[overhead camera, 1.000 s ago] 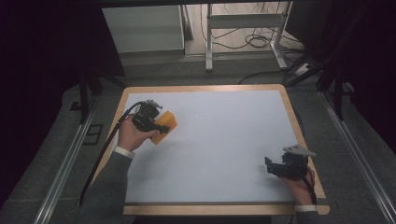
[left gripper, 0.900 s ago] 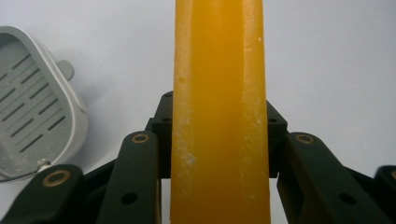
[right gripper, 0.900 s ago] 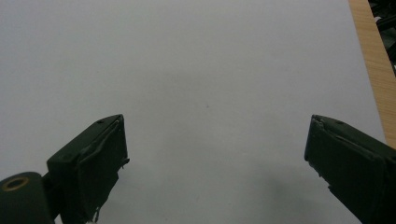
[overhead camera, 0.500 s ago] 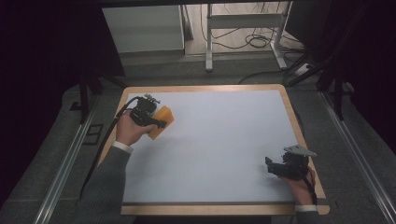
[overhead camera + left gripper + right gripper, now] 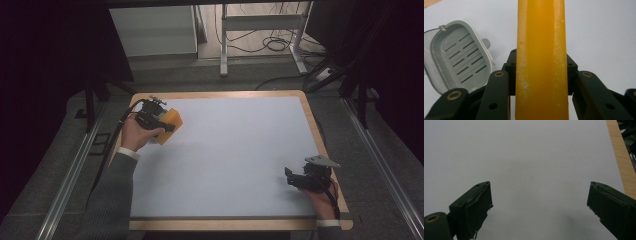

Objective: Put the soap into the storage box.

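Note:
An orange soap-like bar [image 5: 173, 120] sits clamped between the jaws of my left gripper [image 5: 164, 126], over the far left part of the white table top [image 5: 235, 150]. In the left gripper view the bar [image 5: 541, 37] stands upright between the black fingers [image 5: 499, 85], which press on both of its sides. A grey slotted soap dish [image 5: 461, 57] lies on the table just left of it. My right gripper [image 5: 295, 177] rests near the front right corner, jaws wide apart with only bare table between the pads [image 5: 477, 202].
The white top has a wooden rim [image 5: 240, 94]. Beyond the far edge stand a white cabinet [image 5: 152, 30] and a metal frame with cables [image 5: 260, 30]. Metal rails [image 5: 70, 175] run along both sides on the grey floor.
My left hand has carried the orange bar a little to the left and farther away from the person. The right hand has stayed where it was.

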{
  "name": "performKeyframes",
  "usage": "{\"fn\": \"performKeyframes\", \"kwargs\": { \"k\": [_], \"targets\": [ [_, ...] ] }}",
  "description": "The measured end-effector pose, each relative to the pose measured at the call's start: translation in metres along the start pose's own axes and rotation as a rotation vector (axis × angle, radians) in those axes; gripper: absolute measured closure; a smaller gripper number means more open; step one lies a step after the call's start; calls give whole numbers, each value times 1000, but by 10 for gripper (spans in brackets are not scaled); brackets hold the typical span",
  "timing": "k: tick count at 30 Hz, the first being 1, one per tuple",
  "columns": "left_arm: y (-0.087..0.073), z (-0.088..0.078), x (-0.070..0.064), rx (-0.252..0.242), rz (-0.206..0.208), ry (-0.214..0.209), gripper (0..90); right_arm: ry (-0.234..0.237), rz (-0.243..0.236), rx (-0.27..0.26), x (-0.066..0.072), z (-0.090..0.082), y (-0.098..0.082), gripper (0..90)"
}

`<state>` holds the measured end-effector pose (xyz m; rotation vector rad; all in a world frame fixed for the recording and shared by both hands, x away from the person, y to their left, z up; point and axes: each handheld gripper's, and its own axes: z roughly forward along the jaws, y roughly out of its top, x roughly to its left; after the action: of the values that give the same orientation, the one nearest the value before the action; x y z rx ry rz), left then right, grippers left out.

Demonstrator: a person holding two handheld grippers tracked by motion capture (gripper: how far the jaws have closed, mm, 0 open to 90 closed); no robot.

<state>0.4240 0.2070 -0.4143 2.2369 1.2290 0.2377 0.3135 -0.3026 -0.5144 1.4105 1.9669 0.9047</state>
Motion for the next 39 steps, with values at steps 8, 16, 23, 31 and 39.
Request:
{"fn": "performKeyframes", "kwargs": {
  "k": [8,16,23,31,39],
  "targets": [
    [4,-2,7,-2,-21,2,607,-2,2,-11,0,-1,1,58],
    [8,-2,13,4,-32,9,607,0,3,-11,0,-1,1,58],
    [11,1,18,4,-44,12,607,0,1,-11,0,-1,1,58],
    [15,2,26,3,-57,35,607,-1,2,-11,0,-1,1,58],
    [19,3,32,3,-73,43,607,-4,-2,-14,0,-2,1,58]
  ]
}}
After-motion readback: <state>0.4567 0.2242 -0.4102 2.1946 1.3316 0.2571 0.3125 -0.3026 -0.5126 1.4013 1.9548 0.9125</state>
